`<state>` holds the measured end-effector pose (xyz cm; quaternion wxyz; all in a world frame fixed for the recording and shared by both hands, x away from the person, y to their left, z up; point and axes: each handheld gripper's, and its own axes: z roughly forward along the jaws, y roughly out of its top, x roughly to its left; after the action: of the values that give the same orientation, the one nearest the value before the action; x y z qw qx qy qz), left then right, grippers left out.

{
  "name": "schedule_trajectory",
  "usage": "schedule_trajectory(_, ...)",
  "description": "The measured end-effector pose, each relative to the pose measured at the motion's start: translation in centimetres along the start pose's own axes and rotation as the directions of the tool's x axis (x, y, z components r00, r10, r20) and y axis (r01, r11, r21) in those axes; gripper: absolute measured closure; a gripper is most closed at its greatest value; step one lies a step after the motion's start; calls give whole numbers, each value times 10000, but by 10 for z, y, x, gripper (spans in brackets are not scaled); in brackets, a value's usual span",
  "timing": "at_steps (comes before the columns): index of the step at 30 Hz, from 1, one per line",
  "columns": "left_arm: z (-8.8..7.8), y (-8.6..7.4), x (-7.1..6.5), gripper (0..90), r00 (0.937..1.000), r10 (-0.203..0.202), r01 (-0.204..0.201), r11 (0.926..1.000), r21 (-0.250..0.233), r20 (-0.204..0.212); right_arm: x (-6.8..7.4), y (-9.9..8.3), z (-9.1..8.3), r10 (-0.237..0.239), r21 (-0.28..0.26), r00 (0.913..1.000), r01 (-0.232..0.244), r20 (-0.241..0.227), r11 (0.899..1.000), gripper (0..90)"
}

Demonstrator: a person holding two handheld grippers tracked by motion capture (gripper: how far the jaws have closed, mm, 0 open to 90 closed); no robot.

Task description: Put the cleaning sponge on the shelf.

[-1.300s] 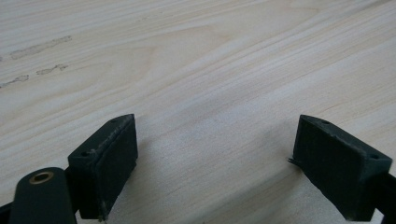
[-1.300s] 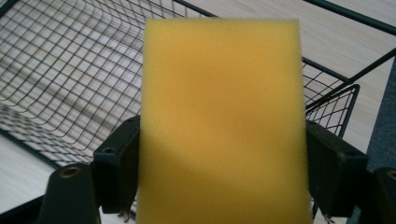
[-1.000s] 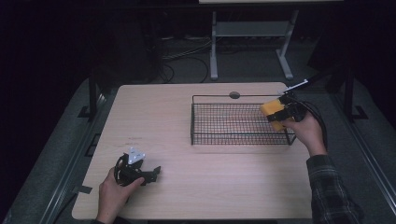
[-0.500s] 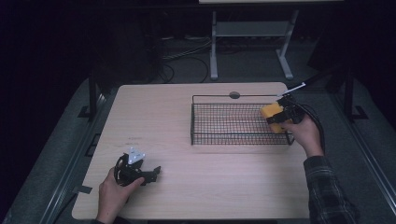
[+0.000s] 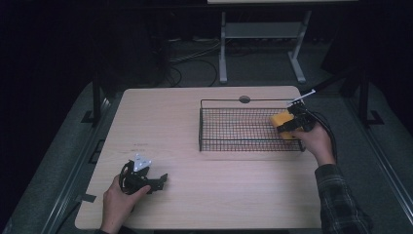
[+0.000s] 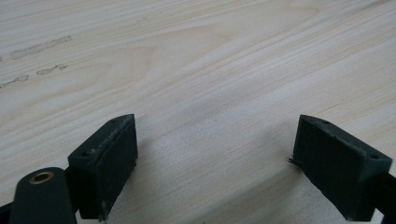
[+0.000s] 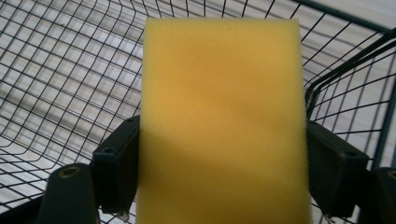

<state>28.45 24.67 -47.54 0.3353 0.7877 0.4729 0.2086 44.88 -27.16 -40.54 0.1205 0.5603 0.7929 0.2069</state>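
A yellow sponge (image 7: 219, 126) stands between the two black jaws of my right gripper (image 7: 222, 172), which press on its sides. In the high view that right gripper (image 5: 291, 125) holds the sponge (image 5: 281, 119) over the right end of a black wire basket (image 5: 243, 145); the basket's mesh lies behind the sponge in the right gripper view. My left gripper (image 5: 157, 181) rests near the table's front left corner, held by a hand. Its jaws stand wide apart over bare wood in the left gripper view (image 6: 215, 172), with nothing between them.
The light wooden table (image 5: 160, 122) has a round cable hole (image 5: 244, 99) behind the basket. Behind the table stand a white desk frame (image 5: 258, 34) and cables on a dark floor. A plaid sleeve (image 5: 338, 200) comes in at the front right.
The right gripper with the sponge has shifted slightly toward the basket's right end. The left gripper has stayed where it was.
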Motion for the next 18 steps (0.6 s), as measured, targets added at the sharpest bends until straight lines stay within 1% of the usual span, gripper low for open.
schedule_trajectory(10, 0, 0, 0, 129, 10000, 4, -4, 10000, -12, 0, 0, -5, 11, 9, 337, 10000, -9, -5, 9994, 225)
schedule_trajectory(18, 0, 0, 0, 129, 10000, 12, -12, 10000, -3, -7, 1, -4, 12, 35, 387, 10000, -32, -79, 9992, 215)
